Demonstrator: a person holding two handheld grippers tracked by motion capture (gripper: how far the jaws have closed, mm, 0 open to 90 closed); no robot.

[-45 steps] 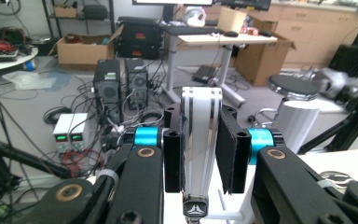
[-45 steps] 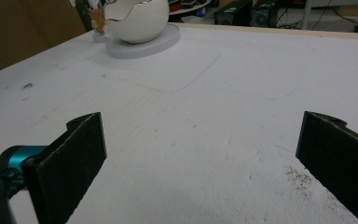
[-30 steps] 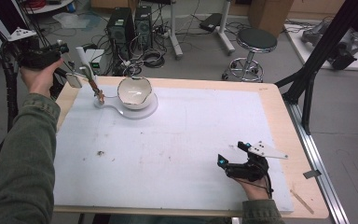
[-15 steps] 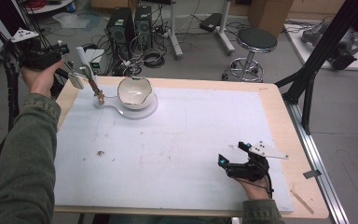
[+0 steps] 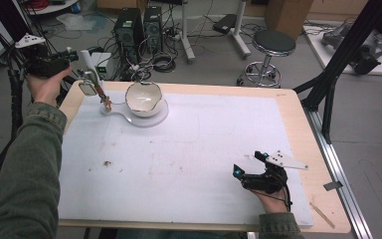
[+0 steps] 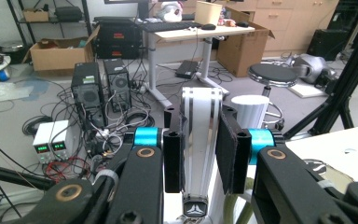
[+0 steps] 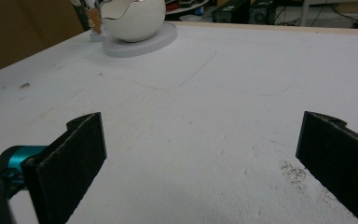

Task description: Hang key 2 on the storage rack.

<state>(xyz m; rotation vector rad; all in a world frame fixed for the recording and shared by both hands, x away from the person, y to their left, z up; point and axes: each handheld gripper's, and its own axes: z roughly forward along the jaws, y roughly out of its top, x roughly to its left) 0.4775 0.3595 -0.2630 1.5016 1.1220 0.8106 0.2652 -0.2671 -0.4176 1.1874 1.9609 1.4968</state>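
Observation:
My left gripper [image 5: 78,60] is held up past the table's far left corner, shut on an upright white and silver tool [image 6: 200,116]; its pads [image 6: 227,154] press on the tool's flat handle, which ends in a ribbed white cap [image 6: 249,105]. The same tool [image 5: 87,60] sticks up from the gripper in the high view. A white eggshell-shaped bowl [image 5: 143,96] sits on a round white base [image 5: 156,117] at the far left of the mat. My right gripper [image 5: 247,163] rests on the mat near the front right, open, with bare mat between its jaws [image 7: 200,126]. The bowl [image 7: 130,16] lies far ahead of it.
A white mat [image 5: 194,149] covers the wooden table [image 5: 298,114]. Brown crumbs [image 5: 107,163] lie at its left, and a thin wooden stick [image 5: 323,214] at the front right corner. Computer towers [image 5: 137,25], cables and a stool [image 5: 273,42] stand behind; a black frame leg [image 5: 328,84] rises at the right.

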